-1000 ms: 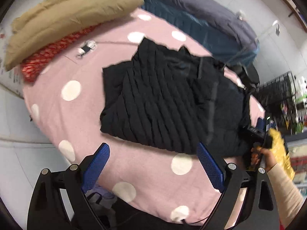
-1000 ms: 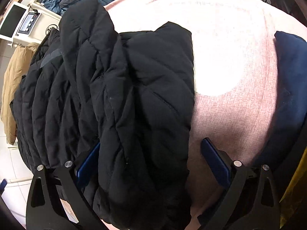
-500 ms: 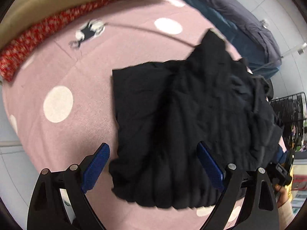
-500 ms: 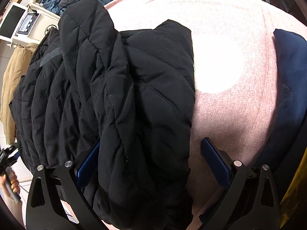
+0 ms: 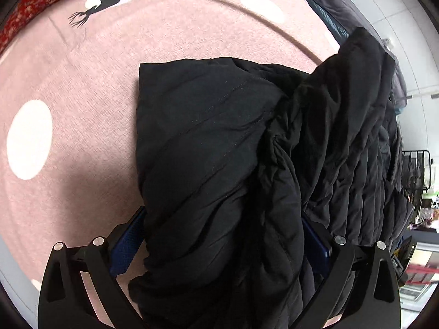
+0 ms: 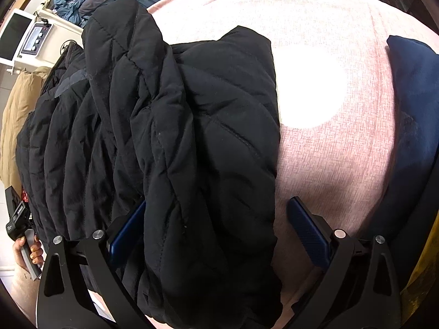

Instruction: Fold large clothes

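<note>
Lowered since a second ago, the left gripper (image 5: 222, 244) straddles the black quilted jacket's (image 5: 208, 148) near corner, its jaws just widened and spread around the fabric, while the right gripper (image 6: 219, 235) hangs spread over the opposite edge on the pink dotted blanket (image 5: 82, 87).

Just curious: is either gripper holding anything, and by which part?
Nothing looks held. The left gripper, jaws just opening, and the right gripper both straddle an edge of the black jacket, unclamped.
</note>
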